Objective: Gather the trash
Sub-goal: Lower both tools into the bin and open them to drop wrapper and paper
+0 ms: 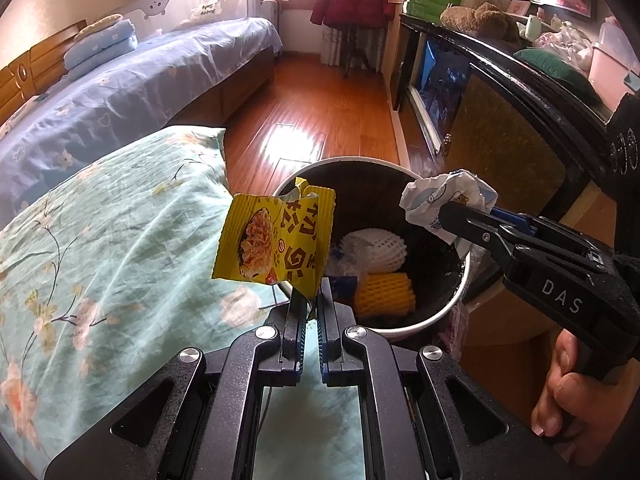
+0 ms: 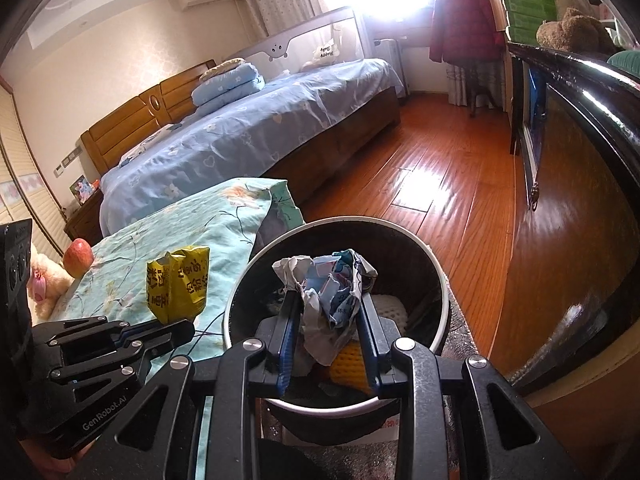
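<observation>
Left gripper [image 1: 308, 300] jaws pinching yellow wrapper [image 1: 276, 240], right gripper [image 2: 330, 300] jaws clamping crumpled paper [image 2: 328, 284] over bin [image 2: 436, 264]

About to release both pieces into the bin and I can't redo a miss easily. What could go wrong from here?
1. The yellow wrapper in the left gripper hangs over the bin's near-left rim beside the floral cushion; released now, it may land outside.
2. The crumpled paper in the right gripper is light and loosely bunched, so it may cling to a finger.
3. The two grippers are close together and could bump.
</observation>
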`<state>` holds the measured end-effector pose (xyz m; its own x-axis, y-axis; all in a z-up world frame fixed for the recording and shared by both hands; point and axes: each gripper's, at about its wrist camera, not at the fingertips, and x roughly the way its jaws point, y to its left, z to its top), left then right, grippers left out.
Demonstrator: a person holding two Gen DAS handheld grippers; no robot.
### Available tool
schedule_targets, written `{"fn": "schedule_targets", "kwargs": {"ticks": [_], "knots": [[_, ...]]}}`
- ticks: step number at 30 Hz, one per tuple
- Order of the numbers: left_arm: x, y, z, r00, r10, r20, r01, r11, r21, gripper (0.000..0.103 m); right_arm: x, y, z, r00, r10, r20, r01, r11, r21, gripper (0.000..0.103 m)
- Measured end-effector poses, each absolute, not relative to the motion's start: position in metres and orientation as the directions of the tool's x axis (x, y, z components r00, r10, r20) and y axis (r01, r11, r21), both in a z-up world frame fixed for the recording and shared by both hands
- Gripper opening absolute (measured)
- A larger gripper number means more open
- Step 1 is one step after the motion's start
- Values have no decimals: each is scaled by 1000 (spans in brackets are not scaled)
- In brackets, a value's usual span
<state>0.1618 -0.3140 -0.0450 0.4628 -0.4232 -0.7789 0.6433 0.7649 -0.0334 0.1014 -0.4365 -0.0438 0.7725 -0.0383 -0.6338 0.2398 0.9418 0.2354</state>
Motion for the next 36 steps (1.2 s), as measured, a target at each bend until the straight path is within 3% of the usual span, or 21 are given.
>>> {"fn": "schedule_targets", "kwargs": {"ticks": [36], "knots": [[181, -343, -57, 446, -395, -803, 649, 761, -13, 4, 121, -459, -52, 749, -47, -661, 258, 939, 226, 30]]}}
